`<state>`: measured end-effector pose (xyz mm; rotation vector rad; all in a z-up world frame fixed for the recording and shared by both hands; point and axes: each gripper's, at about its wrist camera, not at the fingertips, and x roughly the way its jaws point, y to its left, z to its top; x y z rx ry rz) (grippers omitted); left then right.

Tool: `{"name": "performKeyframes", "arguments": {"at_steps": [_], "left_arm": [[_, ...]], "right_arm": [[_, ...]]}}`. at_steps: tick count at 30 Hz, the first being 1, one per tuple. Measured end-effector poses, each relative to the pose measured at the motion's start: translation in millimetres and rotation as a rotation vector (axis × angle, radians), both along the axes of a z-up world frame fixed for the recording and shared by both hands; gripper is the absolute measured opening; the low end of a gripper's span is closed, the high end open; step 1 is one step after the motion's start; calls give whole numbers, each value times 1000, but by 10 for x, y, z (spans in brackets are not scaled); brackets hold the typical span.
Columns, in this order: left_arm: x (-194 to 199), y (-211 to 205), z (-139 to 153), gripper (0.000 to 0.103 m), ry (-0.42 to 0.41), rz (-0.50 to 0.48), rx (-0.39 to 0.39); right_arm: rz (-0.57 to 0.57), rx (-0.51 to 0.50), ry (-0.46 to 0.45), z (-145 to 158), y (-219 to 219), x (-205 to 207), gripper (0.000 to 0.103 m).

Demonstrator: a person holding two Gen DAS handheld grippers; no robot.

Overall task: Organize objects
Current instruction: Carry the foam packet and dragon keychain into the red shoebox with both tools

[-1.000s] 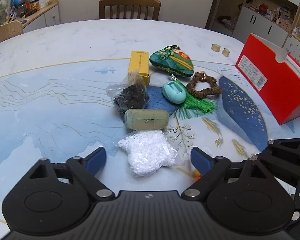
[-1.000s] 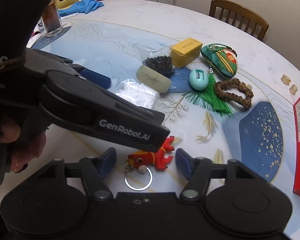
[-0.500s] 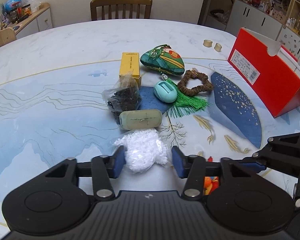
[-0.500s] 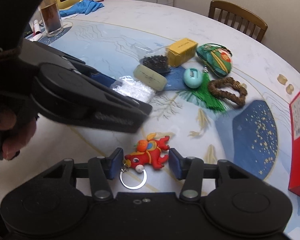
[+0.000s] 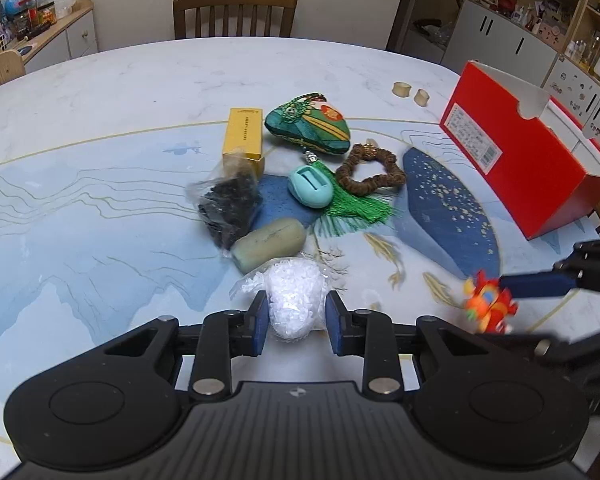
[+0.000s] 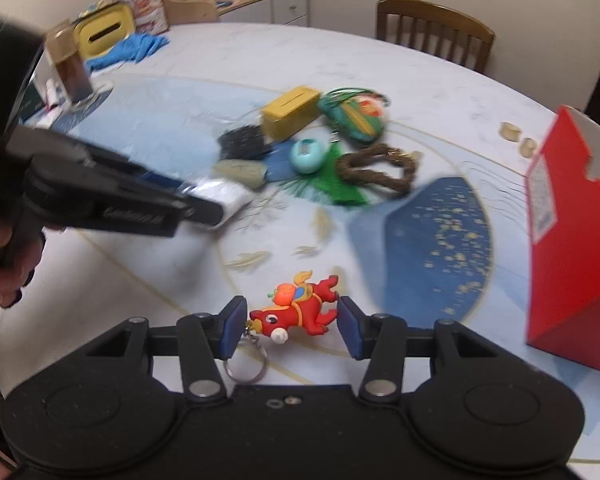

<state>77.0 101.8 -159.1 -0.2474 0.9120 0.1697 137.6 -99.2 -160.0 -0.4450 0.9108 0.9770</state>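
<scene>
My left gripper [image 5: 296, 326] is shut on a clear bag of white beads [image 5: 292, 296], its blue pads squeezing the bag's near end on the table. My right gripper [image 6: 292, 326] is shut on a red horse keychain [image 6: 300, 312], which hangs just above the table with its metal ring dangling. In the left wrist view the keychain [image 5: 486, 304] shows blurred at the right, beside a right finger [image 5: 536, 284]. A red open box [image 5: 520, 168] stands at the right edge of the table.
A cluster lies mid-table: yellow box [image 5: 244, 132], green pouch [image 5: 308, 126] with a tassel, teal oval case [image 5: 310, 186], brown bead bracelet [image 5: 370, 168], bag of dark beads [image 5: 228, 204], olive block [image 5: 270, 242]. Two small wooden rings [image 5: 410, 94] lie near the red box. A jar [image 6: 70, 68] stands far left.
The left jaws closed from wide open onto the white bead bag. The right jaws closed on the red keychain, lifted it off the table and carried it right, closer to the red box.
</scene>
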Motion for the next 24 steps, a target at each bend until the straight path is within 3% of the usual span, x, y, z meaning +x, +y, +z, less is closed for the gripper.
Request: {"name": "performKeyframes", "arguments": {"at_steps": [11, 24], "left_arm": [[50, -257, 435, 29, -55, -13, -68], [553, -868, 1025, 29, -127, -115, -57]], "right_arm": [[-98, 85, -8, 479, -625, 422, 48], [-217, 188, -40, 1046, -1410, 1083, 48]]}}
